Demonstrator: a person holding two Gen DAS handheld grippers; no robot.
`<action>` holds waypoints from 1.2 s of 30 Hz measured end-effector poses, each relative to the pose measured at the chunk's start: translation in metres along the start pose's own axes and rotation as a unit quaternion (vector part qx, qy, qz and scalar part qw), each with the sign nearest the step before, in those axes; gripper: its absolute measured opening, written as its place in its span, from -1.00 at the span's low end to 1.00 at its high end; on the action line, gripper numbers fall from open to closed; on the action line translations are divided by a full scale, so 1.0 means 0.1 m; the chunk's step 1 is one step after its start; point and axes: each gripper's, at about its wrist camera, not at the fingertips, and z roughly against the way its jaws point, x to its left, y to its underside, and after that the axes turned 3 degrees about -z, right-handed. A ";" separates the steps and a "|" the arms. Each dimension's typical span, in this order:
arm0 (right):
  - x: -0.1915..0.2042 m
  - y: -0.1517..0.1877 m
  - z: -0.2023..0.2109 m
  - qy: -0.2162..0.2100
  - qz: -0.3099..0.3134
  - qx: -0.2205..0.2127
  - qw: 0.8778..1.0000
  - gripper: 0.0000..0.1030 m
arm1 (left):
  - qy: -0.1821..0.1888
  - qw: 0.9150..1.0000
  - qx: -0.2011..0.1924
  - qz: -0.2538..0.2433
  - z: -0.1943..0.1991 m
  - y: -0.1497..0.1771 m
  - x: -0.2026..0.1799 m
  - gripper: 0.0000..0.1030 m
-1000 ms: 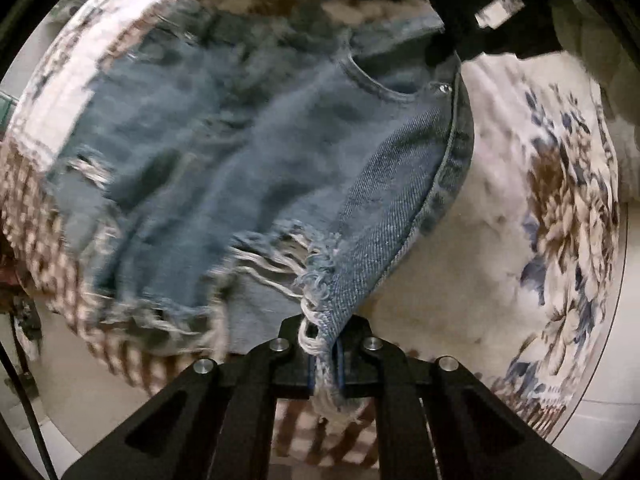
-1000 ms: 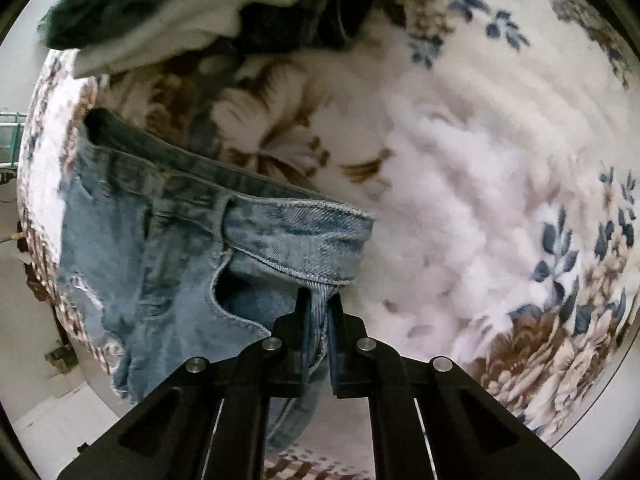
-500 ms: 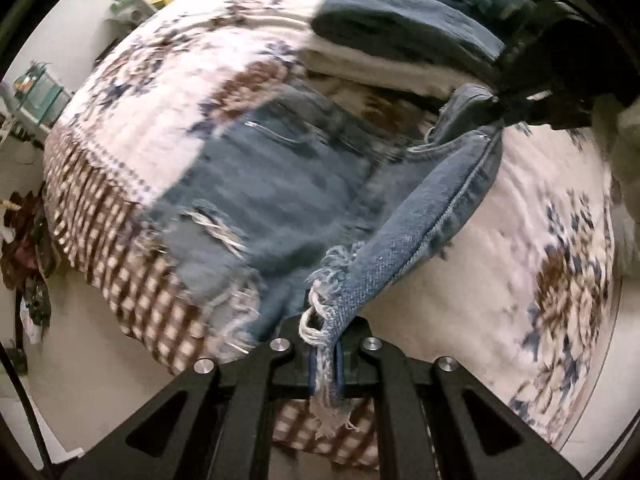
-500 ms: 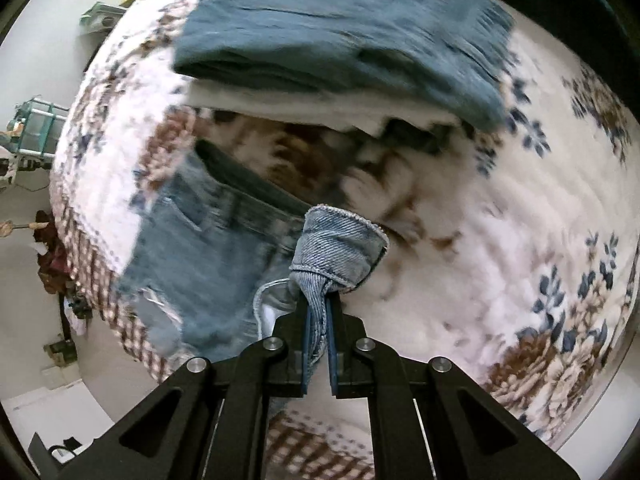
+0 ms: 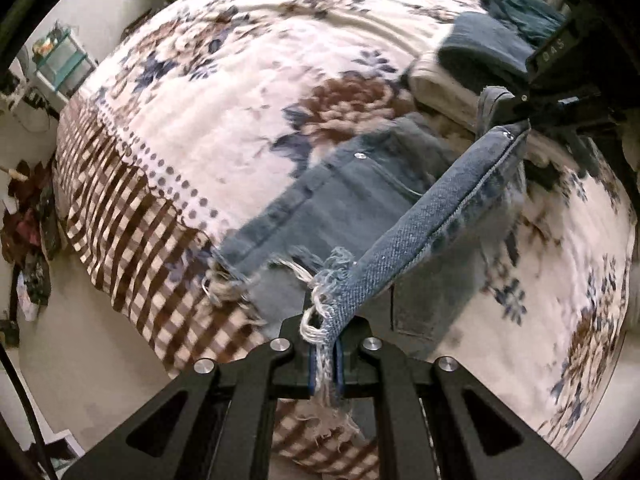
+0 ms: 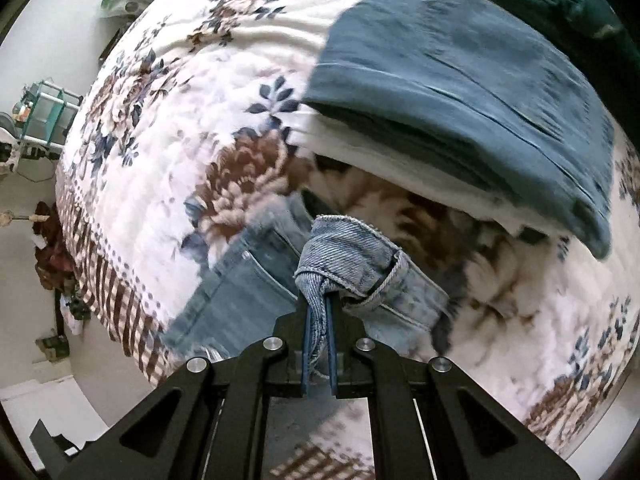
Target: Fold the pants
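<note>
Blue denim shorts [image 5: 348,204] with frayed hems lie partly on a floral blanket [image 5: 240,80] near the bed's edge. My left gripper [image 5: 323,354] is shut on the frayed hem of one leg and holds it above the bed. My right gripper [image 6: 318,344] is shut on the bunched waistband [image 6: 344,252]; it also shows at the upper right of the left wrist view [image 5: 520,116]. The side edge of the shorts [image 5: 432,216] is stretched taut in the air between the two grippers. The rest of the shorts [image 6: 240,280] hangs down onto the blanket.
A stack of folded clothes [image 6: 460,92], teal on top of white, sits on the bed just beyond the shorts. The checked blanket border [image 5: 120,220] hangs over the bed's edge. A small shelf cart [image 5: 60,64] and clutter stand on the floor at left.
Both grippers have lifted and pulled back with the shorts. The shorts have come up off the blanket, and the edge between the grippers is now stretched taut and higher.
</note>
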 end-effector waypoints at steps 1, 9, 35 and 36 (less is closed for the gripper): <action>0.07 -0.06 -0.09 0.004 0.002 0.004 1.000 -0.87 | 0.000 1.000 0.006 0.001 -0.08 -0.05 0.06 -0.92; 0.56 -0.46 -0.86 0.034 0.010 0.045 0.998 -0.86 | 0.001 0.998 0.050 0.033 -0.75 -0.31 0.56 -0.83; -0.67 0.24 -0.90 0.007 -0.044 0.085 0.995 0.39 | 0.162 0.935 0.163 0.270 -1.19 0.98 0.44 0.53; -0.73 0.24 -0.94 -0.005 -0.052 0.076 0.996 0.39 | 0.161 0.935 0.163 0.271 -1.19 1.00 0.41 0.53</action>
